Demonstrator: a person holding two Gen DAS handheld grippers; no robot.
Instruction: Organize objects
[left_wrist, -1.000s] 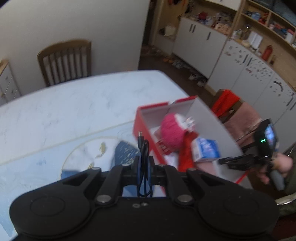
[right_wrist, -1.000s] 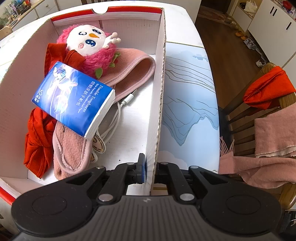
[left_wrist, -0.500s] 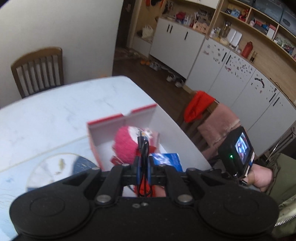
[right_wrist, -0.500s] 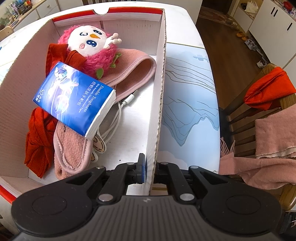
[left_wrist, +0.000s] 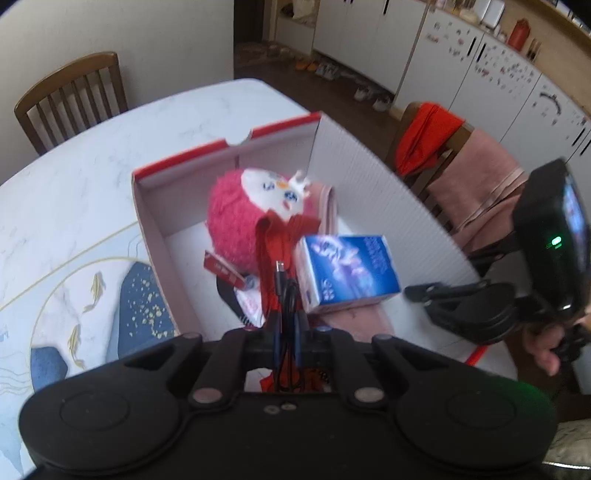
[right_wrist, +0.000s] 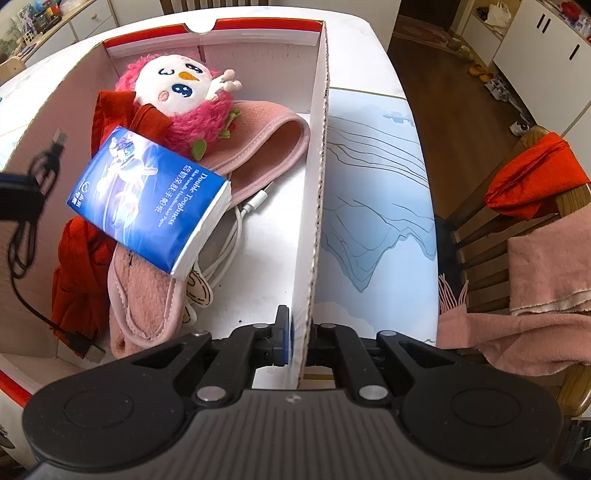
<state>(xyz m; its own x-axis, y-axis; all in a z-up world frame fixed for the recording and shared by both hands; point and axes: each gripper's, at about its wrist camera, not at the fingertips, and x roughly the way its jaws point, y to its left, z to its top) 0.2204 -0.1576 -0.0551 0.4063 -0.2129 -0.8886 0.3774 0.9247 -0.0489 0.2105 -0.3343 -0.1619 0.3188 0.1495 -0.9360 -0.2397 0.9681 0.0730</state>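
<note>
A red-and-white cardboard box (left_wrist: 266, 134) (right_wrist: 321, 155) on the table holds a pink plush toy (left_wrist: 243, 218) (right_wrist: 177, 85), a blue tissue pack (left_wrist: 347, 269) (right_wrist: 147, 195), a red cloth (right_wrist: 81, 258), a pink fleece piece (right_wrist: 258, 147) and a white cable (right_wrist: 232, 236). My left gripper (left_wrist: 286, 321) is shut on a coiled black USB cable (left_wrist: 282, 284) and hangs over the box's inside. That cable (right_wrist: 26, 229) dangles at the left of the right wrist view. My right gripper (right_wrist: 295, 339) is shut on the box's right wall near the front corner.
The table's patterned mat (left_wrist: 92, 295) (right_wrist: 369, 203) lies beside the box. A wooden chair (left_wrist: 70, 96) stands at the far side. Another chair (right_wrist: 517, 229) draped with orange and pink cloths sits right of the table. White cabinets (left_wrist: 461, 66) line the back.
My left gripper has carried the black cable down and over the box, and the cable now hangs into the right wrist view. The right gripper has kept still on the box wall.
</note>
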